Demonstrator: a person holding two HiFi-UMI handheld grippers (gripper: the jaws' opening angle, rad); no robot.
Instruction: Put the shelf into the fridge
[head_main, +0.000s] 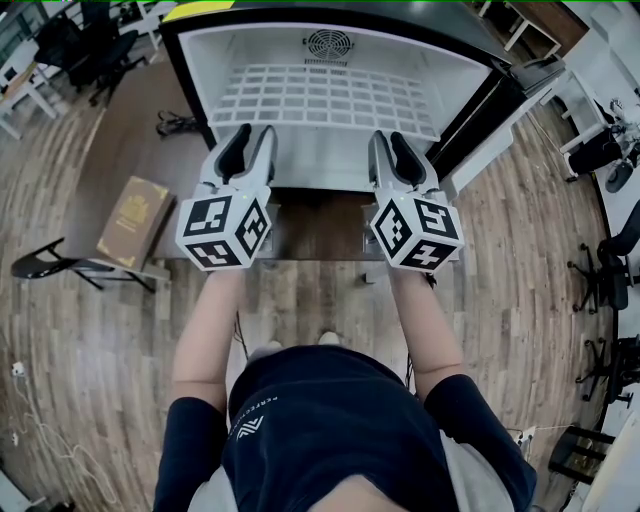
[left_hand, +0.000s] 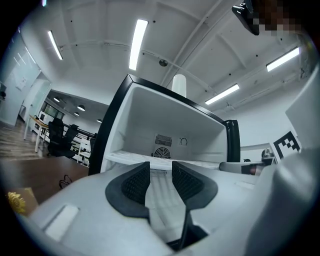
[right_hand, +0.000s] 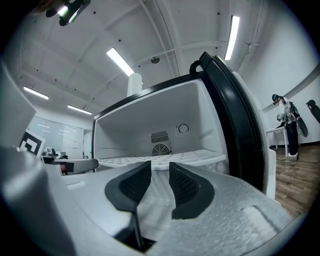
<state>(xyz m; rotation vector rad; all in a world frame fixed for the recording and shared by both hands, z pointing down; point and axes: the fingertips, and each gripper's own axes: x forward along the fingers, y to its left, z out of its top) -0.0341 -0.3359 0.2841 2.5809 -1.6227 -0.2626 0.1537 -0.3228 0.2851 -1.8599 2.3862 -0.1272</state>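
The fridge (head_main: 190, 75) stands open in front of me, white inside with a round fan grille on its back wall. The white grid shelf (head_main: 330, 97) lies flat inside it, reaching from side wall to side wall. My left gripper (head_main: 250, 135) and right gripper (head_main: 390, 140) hover side by side just in front of the fridge opening, below the shelf's front edge. Both are open with nothing between their dark pads. In the left gripper view the shelf (left_hand: 130, 158) shows beyond the open left gripper (left_hand: 161, 170). The right gripper view shows the same shelf (right_hand: 200, 157) past the right gripper (right_hand: 160, 169).
The black fridge door (head_main: 500, 100) stands swung open at the right. A brown book (head_main: 133, 220) lies on a low stand at the left, and a black cable (head_main: 175, 123) lies on the wood floor near the fridge's left corner. Office chairs (head_main: 600, 260) stand at the right.
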